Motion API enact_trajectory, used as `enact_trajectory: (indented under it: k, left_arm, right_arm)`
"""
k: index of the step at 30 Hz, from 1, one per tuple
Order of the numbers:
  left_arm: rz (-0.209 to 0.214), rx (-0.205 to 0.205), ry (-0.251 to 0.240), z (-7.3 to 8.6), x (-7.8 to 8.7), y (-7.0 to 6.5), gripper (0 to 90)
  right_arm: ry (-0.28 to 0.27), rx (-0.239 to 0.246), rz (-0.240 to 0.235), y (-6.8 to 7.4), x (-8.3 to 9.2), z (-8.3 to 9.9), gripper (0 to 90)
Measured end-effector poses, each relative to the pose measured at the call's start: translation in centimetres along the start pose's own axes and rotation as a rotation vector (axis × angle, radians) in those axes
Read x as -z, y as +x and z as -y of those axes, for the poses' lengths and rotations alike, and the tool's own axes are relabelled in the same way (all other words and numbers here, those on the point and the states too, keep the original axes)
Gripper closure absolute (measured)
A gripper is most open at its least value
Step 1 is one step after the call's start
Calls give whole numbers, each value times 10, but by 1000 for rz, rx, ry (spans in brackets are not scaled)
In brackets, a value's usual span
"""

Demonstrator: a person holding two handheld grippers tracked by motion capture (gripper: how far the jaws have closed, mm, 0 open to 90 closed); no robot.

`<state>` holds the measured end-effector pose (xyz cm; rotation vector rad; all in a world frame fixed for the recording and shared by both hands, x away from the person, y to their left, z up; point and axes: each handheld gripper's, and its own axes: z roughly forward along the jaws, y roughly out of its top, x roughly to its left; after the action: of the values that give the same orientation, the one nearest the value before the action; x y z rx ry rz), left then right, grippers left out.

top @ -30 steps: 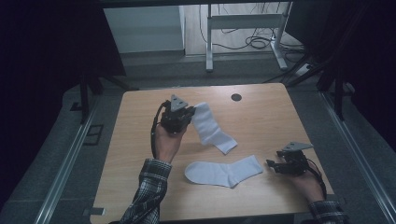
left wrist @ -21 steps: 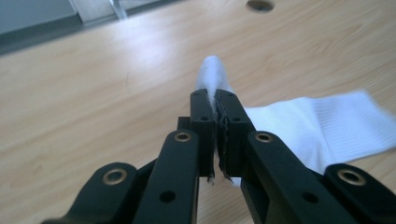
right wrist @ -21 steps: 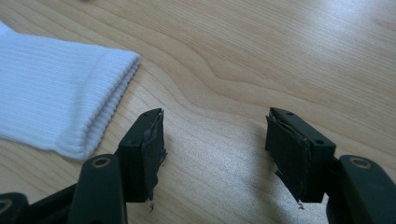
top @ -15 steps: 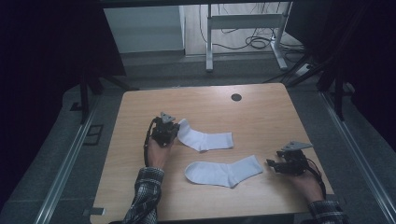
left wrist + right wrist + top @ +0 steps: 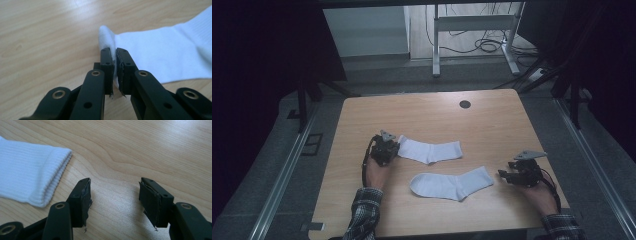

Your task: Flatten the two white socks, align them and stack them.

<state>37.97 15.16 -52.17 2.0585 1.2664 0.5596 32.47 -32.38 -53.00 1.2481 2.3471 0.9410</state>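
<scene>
The left gripper [image 5: 388,148] pinches the far sock [image 5: 430,150] at its left end, flat on the table [image 5: 492,117]. Right of the near sock [image 5: 452,184], the right gripper [image 5: 114,201] has just been narrowing, seemingly empty, over bare wood.

Bare tabletop [image 5: 427,120] lies open beyond the two white socks; upper sock [image 5: 430,150] and lower sock [image 5: 452,184] occupy the centre, leaving a narrow free strip between them.
</scene>
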Motion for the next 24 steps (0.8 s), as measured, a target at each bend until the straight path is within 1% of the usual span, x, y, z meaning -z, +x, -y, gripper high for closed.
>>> enact_trajectory:
  k: [9,11,14,17,22,24]
  left_arm:
    - [-17,-16,28,23,6,-2,799]
    - [-17,-8,21,27,7,-1,750]
    - [-4,7,-3,28,10,0,677]
    - [0,3,-18,29,13,1,596]
    - [17,2,-19,33,15,1,546]
    - [16,-8,-13,35,16,2,529]
  right_arm:
    - [0,4,-3,0,0,0,423]
    - [0,2,-3,0,0,0,421]
    - [-1,-3,-3,0,0,0,418]
    - [0,-2,-1,1,0,0,415]
    - [18,-2,-4,1,1,-2,410]
    - [27,3,-6,2,1,-3,409]
